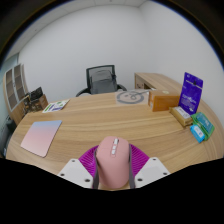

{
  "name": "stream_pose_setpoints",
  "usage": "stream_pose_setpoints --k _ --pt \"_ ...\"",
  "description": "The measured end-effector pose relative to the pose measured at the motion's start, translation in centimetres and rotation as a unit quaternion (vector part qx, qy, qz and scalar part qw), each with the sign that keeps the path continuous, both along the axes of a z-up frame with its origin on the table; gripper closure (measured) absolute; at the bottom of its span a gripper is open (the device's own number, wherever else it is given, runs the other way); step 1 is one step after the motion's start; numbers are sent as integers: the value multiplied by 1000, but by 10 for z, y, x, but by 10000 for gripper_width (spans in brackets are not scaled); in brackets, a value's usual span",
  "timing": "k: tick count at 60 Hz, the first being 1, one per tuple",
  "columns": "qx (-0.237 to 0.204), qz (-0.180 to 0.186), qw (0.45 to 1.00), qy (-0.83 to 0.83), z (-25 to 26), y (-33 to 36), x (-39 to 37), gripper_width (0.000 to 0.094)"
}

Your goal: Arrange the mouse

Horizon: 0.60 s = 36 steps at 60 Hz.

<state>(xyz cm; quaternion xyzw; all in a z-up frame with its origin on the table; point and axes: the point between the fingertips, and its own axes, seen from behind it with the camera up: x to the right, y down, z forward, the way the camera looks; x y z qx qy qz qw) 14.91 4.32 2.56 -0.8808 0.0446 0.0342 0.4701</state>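
A pink mouse (113, 163) with a light scroll wheel sits between my gripper's (112, 168) two fingers, its nose pointing away from me. The magenta pads (90, 160) press on both of its sides. The mouse is held over the near part of the wooden table (100, 125). A pale pink mouse mat (41, 137) lies on the table to the left, beyond the fingers.
A black office chair (102, 80) stands behind the table. A round grey object (130, 97) and a cardboard box (163, 99) lie at the far right. A purple carton (191, 92) and a teal box (202, 126) stand at the right. Items lie at the far left (50, 104).
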Motion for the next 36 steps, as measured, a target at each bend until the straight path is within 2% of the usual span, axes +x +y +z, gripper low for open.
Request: stream_pose_setpoints --k 4,10,17,26,36 --pt "21 17 999 -28 34 10 -30 528" --pt "51 44 997 -25 78 34 -113 529" --pt "67 69 995 -14 99 68 -228 530" --pt "35 66 997 -11 62 102 -336 531" --pt "-24 66 997 -44 -1 111 -373 530"
